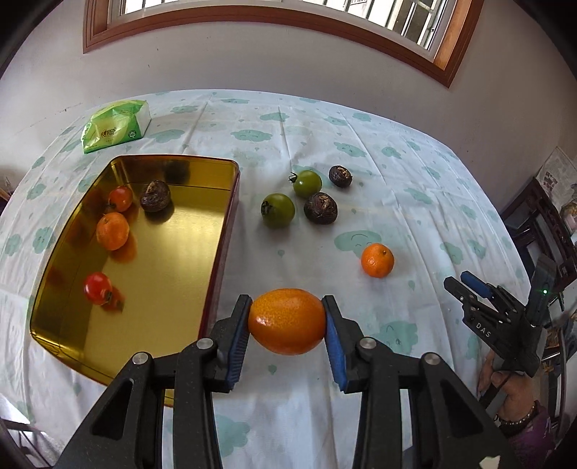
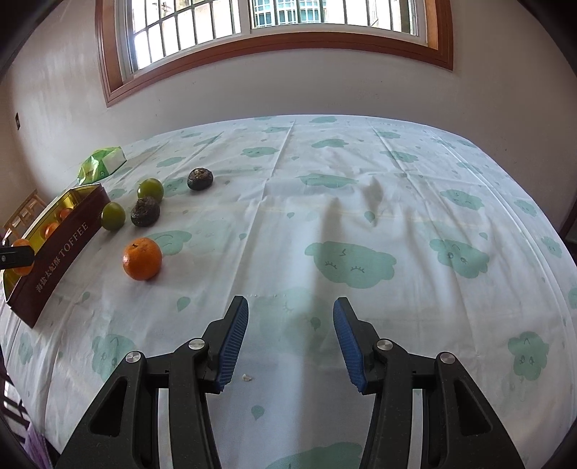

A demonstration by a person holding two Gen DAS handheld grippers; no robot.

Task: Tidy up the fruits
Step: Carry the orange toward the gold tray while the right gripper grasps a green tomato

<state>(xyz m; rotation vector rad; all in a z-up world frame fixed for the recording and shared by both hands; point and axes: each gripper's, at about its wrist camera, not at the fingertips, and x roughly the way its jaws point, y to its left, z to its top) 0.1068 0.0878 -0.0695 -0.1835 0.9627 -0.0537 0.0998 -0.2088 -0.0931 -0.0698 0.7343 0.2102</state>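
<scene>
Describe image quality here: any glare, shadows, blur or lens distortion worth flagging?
Left wrist view: sharp; gold tin mirrors the fruit inside, with a bright sheen; the table edge bows from fisheye. Right wrist view: sharp; long soft shadows streak the tablecloth; the window is blown out and curved.

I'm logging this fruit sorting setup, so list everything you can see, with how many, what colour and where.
gold tin: one, gold inside, dark red outside, left on the table
fruit in tin: four; two red tomatoes, one orange mandarin, one dark brown fruit
green tomatoes: two, on the cloth right of the tin
dark brown fruits: two, beside the green tomatoes
loose mandarin: one, orange, on the cloth
green packet: one, far left corner
tablecloth: one, white with green clouds
window: one, brown frame, behind the table
left gripper: shut on held mandarin
right gripper: open, fingers empty
</scene>
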